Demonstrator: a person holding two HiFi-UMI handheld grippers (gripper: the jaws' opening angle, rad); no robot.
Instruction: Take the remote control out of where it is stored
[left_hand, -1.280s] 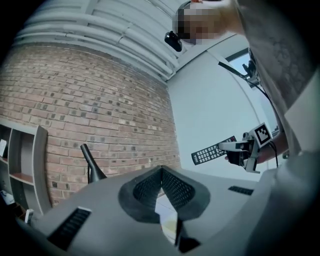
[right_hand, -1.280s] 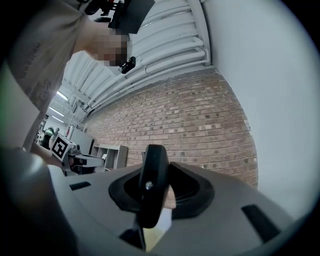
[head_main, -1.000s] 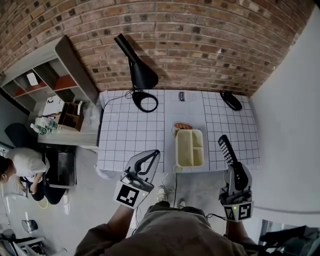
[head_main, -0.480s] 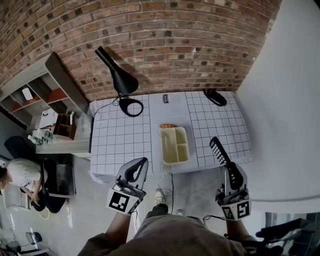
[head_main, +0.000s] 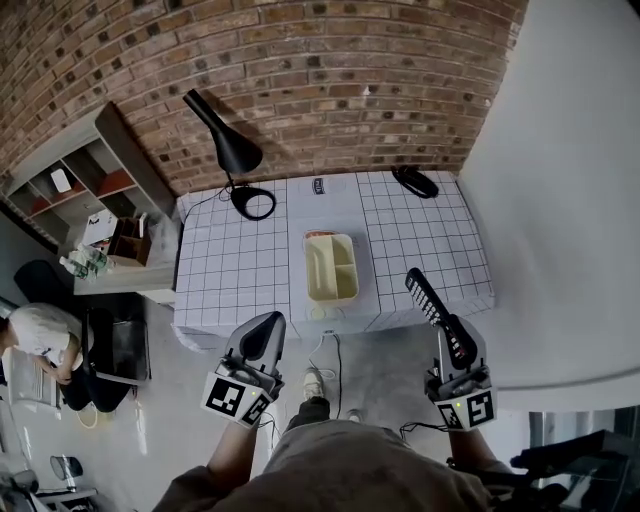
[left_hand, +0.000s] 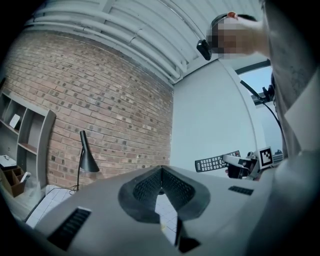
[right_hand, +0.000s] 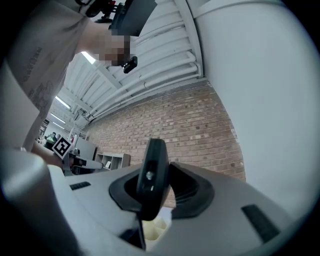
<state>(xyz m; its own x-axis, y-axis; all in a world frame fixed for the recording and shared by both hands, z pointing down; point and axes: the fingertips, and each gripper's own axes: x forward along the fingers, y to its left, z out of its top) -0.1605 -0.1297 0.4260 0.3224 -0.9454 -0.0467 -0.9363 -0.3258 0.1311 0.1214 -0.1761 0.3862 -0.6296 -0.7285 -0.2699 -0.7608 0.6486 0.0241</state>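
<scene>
Short of the tiled table (head_main: 240, 270), above the floor, the right gripper (head_main: 457, 348) is clamped on one end of the black remote control (head_main: 430, 302), which juts toward the table edge. Left gripper (head_main: 262, 335): jaws together, nothing between them. Cream tray (head_main: 332, 268) sits mid-table

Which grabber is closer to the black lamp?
Left. The left gripper is before the table on the side with the lamp; the right gripper, holding the remote control, is off the opposite corner.
</scene>
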